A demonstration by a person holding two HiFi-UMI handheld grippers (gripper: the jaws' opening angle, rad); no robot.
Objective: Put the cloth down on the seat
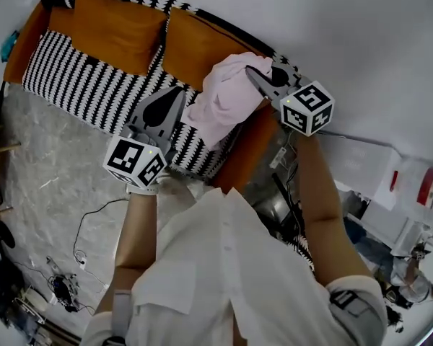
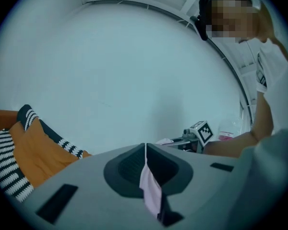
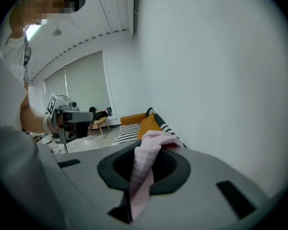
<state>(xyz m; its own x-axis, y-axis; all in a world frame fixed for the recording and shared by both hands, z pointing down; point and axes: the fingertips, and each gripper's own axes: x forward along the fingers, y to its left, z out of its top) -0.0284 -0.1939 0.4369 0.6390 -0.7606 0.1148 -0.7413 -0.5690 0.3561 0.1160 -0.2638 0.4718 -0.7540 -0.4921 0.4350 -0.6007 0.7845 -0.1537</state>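
Observation:
A pale pink cloth (image 1: 222, 96) hangs bunched in the air above the right end of the sofa's black-and-white striped seat (image 1: 79, 85). My left gripper (image 1: 180, 96) is shut on the cloth's left edge. In the left gripper view a thin strip of the cloth (image 2: 151, 193) comes out between the closed jaws of the left gripper (image 2: 145, 150). At the cloth's upper right corner my right gripper (image 1: 258, 76) is shut on it. The right gripper view shows a thick fold of cloth (image 3: 143, 169) pinched in the right gripper (image 3: 153, 145).
Two orange back cushions (image 1: 112, 27) lean on the sofa, and an orange armrest (image 1: 247, 150) is below the cloth. The white wall (image 1: 361, 42) is close behind. Cables (image 1: 86, 229) lie on the marble floor, and boxes and clutter (image 1: 411, 186) stand at the right.

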